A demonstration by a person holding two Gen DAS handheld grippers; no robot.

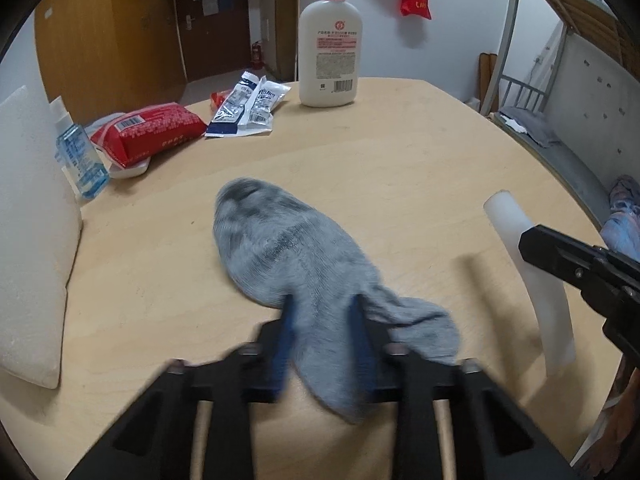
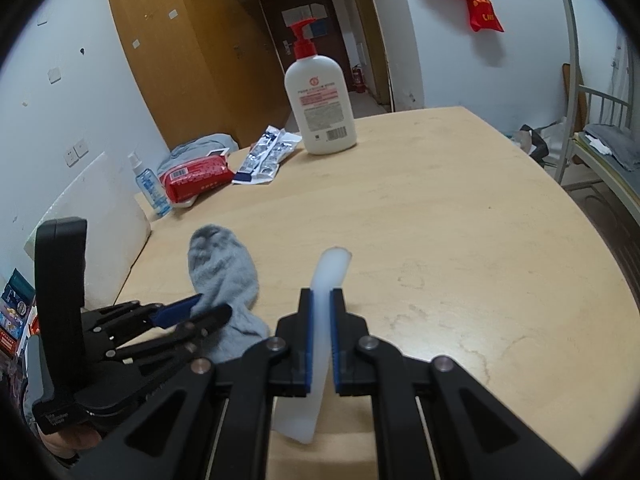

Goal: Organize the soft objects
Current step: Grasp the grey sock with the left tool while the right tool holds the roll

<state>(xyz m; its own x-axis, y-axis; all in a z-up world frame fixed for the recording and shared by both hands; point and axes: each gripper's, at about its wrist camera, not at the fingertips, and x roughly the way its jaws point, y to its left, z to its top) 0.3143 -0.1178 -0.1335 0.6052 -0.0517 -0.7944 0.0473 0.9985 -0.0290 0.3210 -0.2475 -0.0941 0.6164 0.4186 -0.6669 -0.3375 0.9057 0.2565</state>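
Pinching the ankle end of a grey knitted sock (image 1: 280, 248), my left gripper (image 1: 324, 312) has its blue-padded fingers (image 1: 285, 332) pressed in on the soft cloth, with the ribbed toe end lying flat on the pale wooden surface (image 1: 400, 168) toward the centre of the left wrist frame. The sock's cuff flops loose over the fingers at the lower middle, blurred there. My right gripper (image 2: 320, 304) is clamped tight on a smooth, translucent white strip (image 2: 326, 280), a long curved piece that looks rubbery; it runs up between the blue pads and sticks out past them, its lower end hanging below the fingers.

At the upper middle of both frames stands a white plastic pump bottle (image 1: 330, 52) with a red top. Left of it lie crinkled foil sachets (image 1: 250, 106), a glossy red packet (image 1: 150, 130) and a small clear blue-labelled bottle (image 1: 78, 156). A white foam-like board (image 1: 28, 232) leans at the left edge.
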